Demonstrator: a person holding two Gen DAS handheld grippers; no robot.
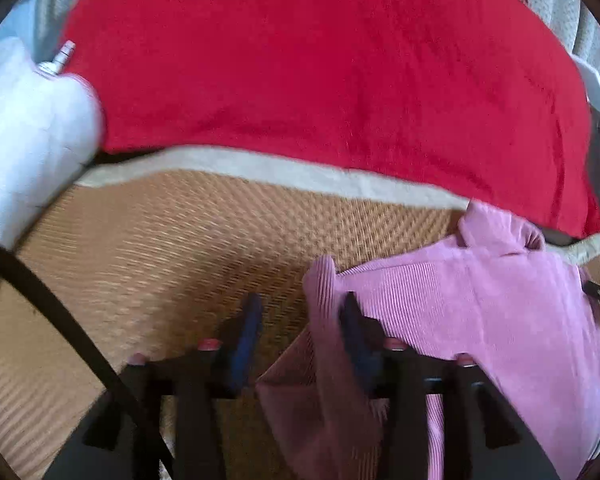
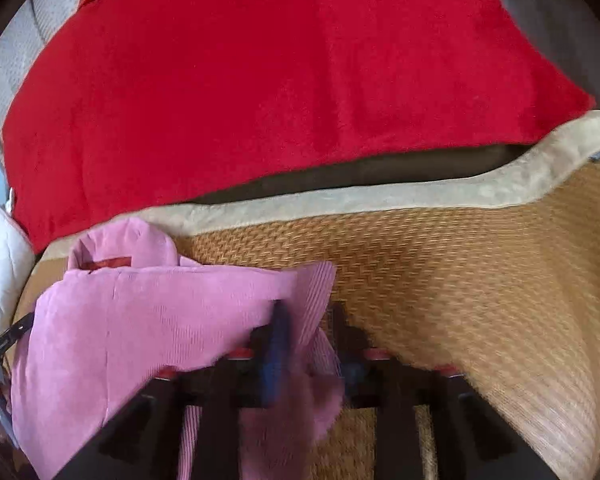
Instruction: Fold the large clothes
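Left wrist view: my left gripper (image 1: 300,320) has its jaws spread with a corner of the pink corduroy garment (image 1: 480,300) hanging between them, against the right-hand finger; whether they pinch it, I cannot tell. The garment spreads toward three o'clock over the woven mat (image 1: 180,248). My right gripper (image 2: 310,330) grips the garment's edge, cloth bunched between narrow jaws. At twelve o'clock lies a red blanket (image 2: 280,80).
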